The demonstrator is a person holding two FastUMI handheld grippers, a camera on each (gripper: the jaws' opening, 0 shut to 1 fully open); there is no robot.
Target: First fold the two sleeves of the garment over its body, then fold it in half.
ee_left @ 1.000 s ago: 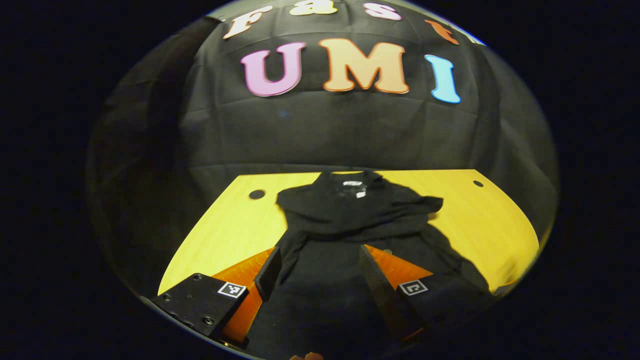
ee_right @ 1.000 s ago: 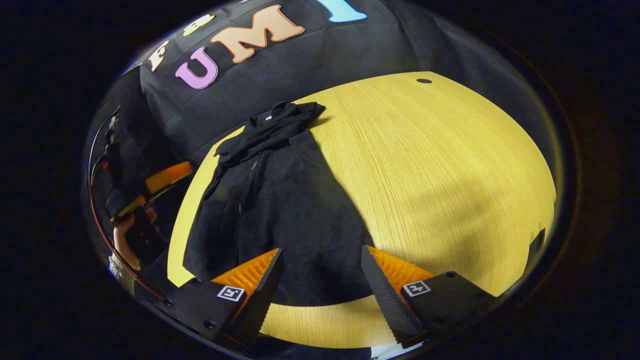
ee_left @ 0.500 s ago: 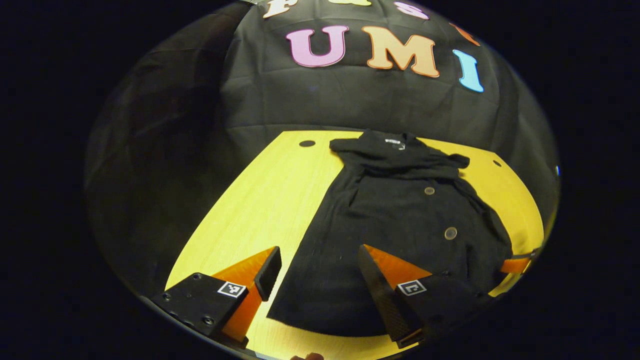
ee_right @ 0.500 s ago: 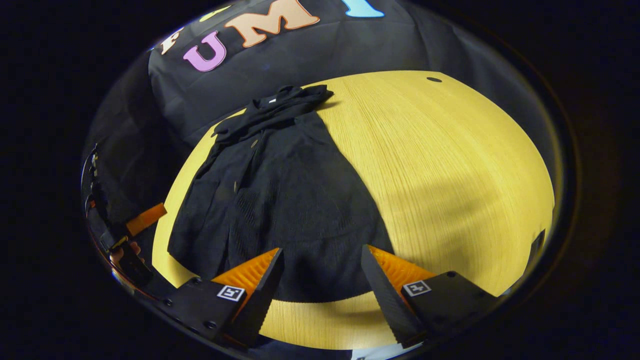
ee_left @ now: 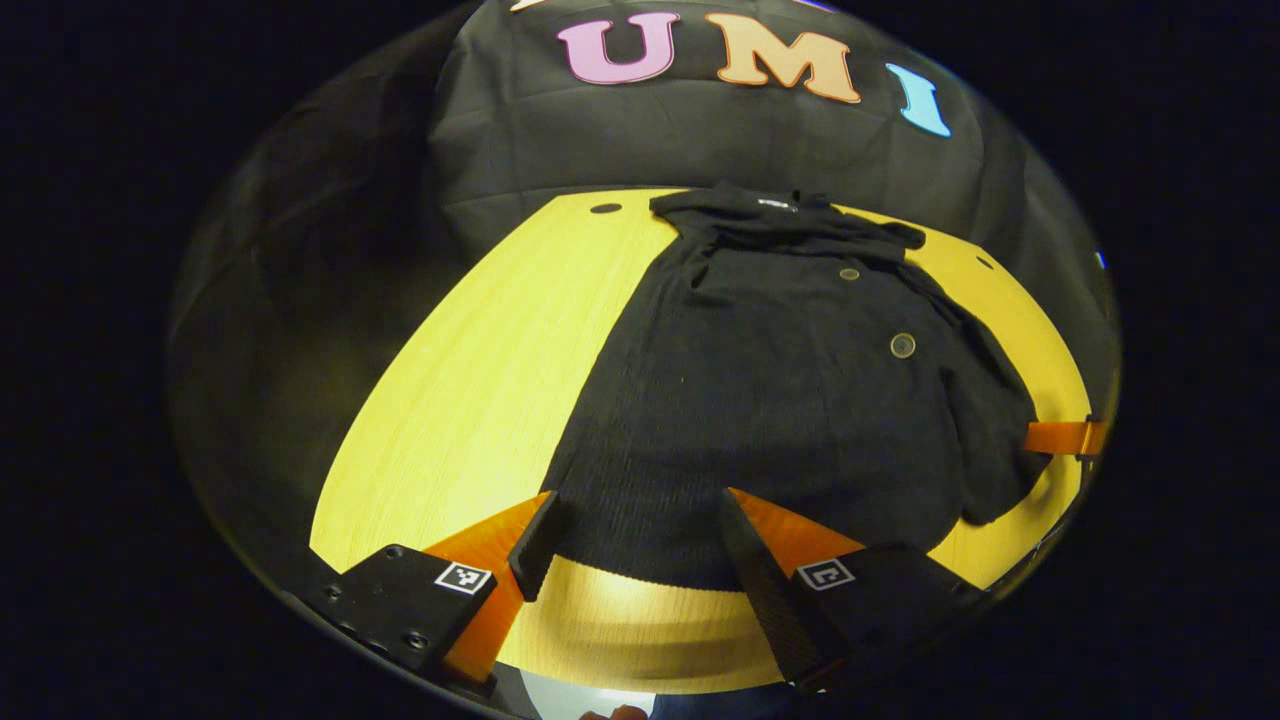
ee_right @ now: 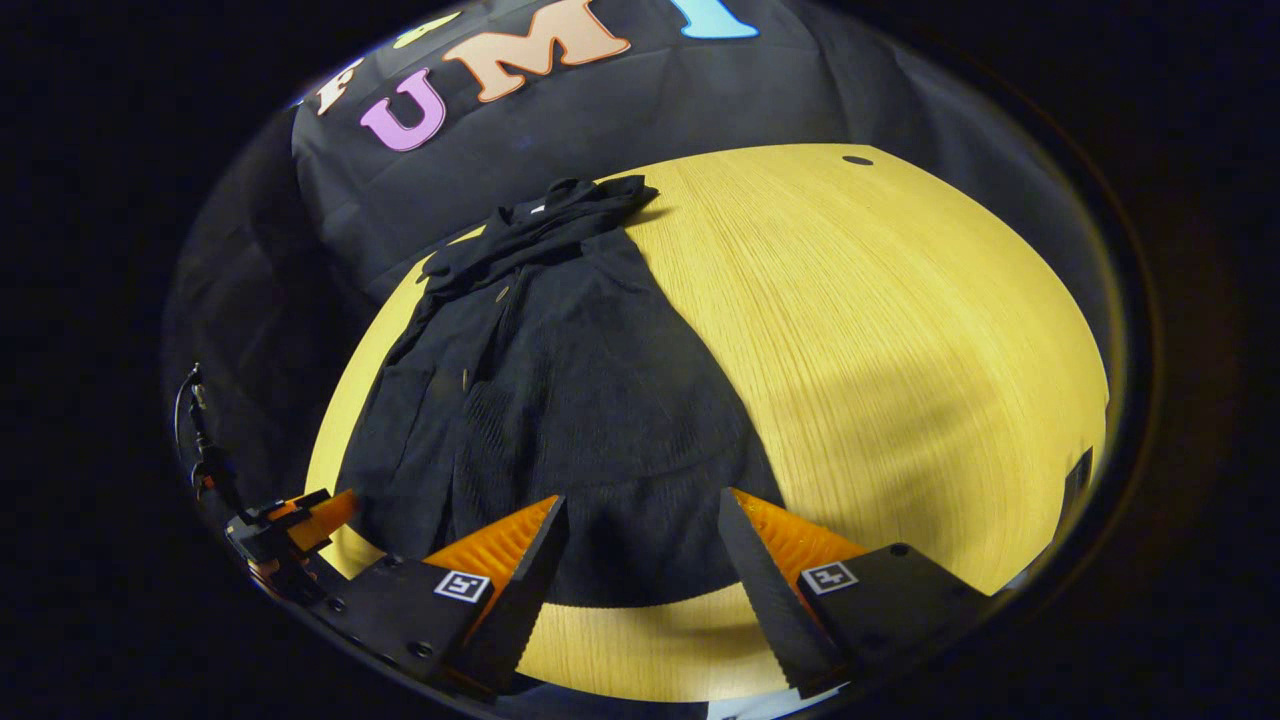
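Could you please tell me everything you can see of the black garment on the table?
The black garment lies flat on the yellow wooden table, collar toward the booth's wall and hem toward the grippers. It looks like a soft knit, with round buttons down its front. Folds of cloth are bunched across its chest below the collar. The left gripper and right gripper are open near the hem, gripping nothing.

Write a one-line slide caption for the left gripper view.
Open left hand-held gripper poised at the hem of a black buttoned garment spread on a yellow table.
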